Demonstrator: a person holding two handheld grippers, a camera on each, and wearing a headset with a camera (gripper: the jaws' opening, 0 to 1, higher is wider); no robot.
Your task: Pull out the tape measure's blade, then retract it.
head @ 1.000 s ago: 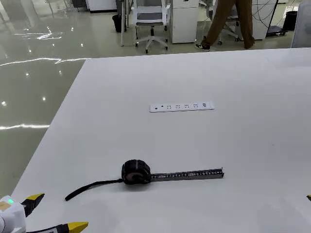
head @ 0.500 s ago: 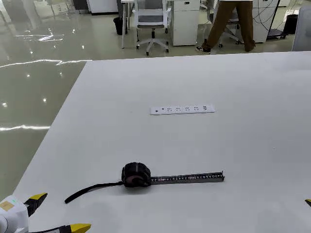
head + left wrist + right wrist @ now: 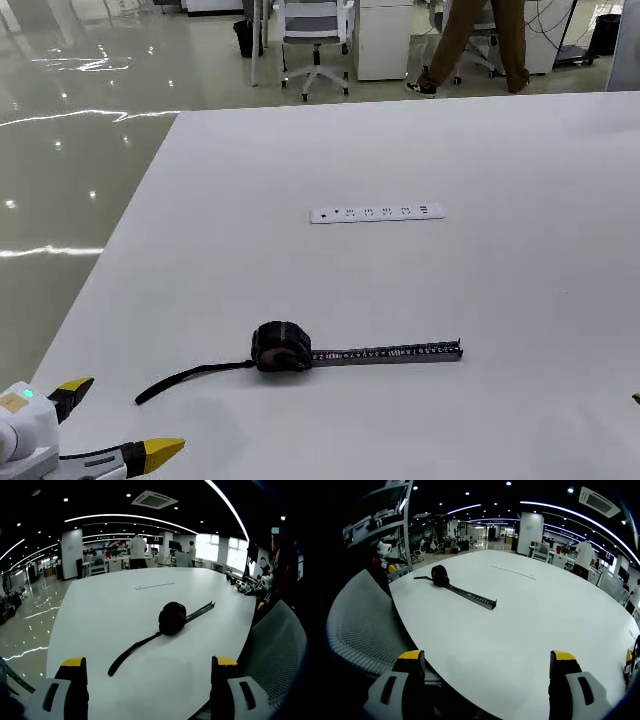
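Black tape measure (image 3: 280,347) lying on the white desk (image 3: 480,150), toward the near left part, with the blade (image 3: 390,352) already out and stretched flat to the right, and a dark strap (image 3: 190,380) trailing to the left. Farther off, a white power strip (image 3: 375,212), well apart from all this. Left tool (image 3: 120,418) at the near left corner, jaws spread wide and holding nothing; right tool (image 3: 486,655) at the near right, also with jaws wide apart and empty. Probably the retracting half of the task at hand, with neither tool yet on the tape measure. To do it well: bring the left tool in from the strap side and close across the round body, not on the strap. Take the blade near the hook (image 3: 458,348) with the right tool, lightly, on the flat faces. Feed the blade back slowly toward the left instead of simply letting go. Keep it straight and low over the desk, to avoid a kink or a hard snap of the hook against the tape measure.
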